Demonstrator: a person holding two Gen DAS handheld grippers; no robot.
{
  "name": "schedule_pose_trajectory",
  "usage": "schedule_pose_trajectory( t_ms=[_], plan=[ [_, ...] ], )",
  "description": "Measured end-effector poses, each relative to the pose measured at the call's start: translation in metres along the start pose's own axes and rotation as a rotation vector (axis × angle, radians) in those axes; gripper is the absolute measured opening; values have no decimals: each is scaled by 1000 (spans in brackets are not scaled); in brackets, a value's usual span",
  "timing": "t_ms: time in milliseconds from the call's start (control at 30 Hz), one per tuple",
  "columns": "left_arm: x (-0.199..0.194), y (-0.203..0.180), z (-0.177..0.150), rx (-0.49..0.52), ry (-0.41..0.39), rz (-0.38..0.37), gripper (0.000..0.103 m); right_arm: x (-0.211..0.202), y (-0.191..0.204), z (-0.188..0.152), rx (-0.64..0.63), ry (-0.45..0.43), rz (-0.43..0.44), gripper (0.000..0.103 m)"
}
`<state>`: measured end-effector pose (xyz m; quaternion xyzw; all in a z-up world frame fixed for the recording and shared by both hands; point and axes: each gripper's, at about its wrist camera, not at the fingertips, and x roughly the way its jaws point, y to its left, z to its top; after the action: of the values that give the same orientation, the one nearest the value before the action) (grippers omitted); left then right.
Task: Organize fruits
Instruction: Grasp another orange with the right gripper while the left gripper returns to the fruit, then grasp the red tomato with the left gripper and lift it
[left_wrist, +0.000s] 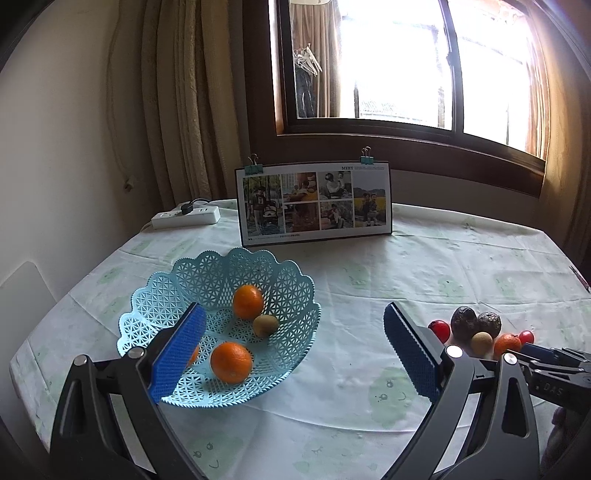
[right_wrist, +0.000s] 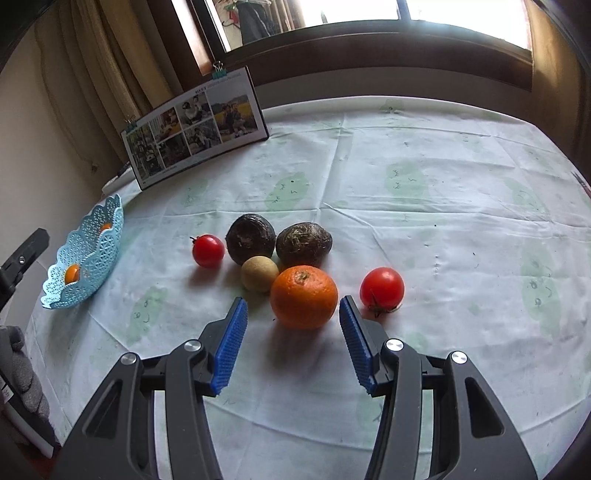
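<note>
My right hand-held gripper (right_wrist: 293, 308) gapes wide around the orange (right_wrist: 303, 296); my left hand-held gripper (left_wrist: 294, 328) hangs wide over the basket (left_wrist: 295, 332).

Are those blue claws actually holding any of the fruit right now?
No, nothing is held. The right gripper is open, its fingers on either side of the orange but not touching it. The left gripper is open over the basket.

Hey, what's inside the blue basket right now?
The blue basket holds two oranges and a small brownish-green fruit. An orange sliver shows beside the left gripper's finger, which covers the rest there.
</note>
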<state>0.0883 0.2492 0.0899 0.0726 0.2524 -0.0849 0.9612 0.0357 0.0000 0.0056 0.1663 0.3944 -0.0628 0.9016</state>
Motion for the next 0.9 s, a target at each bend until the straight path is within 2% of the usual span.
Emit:
schedule_pose_trajectory(
  t_ms=[133, 267, 700, 900],
  plan=[
    [2, -3, -1, 10, 8, -7, 98, 12, -4, 5, 0, 32, -2, 51],
    [4, -10, 0, 32, 11, -19, 98, 14, -3, 5, -9, 32, -1, 41],
    [26, -49, 0, 85, 78, -111, 98, 1, -18, 0, 18, 5, 14, 40],
    [43, -73, -2, 144, 106, -136, 98, 0, -21, -3, 25, 2, 24, 40]
  ],
)
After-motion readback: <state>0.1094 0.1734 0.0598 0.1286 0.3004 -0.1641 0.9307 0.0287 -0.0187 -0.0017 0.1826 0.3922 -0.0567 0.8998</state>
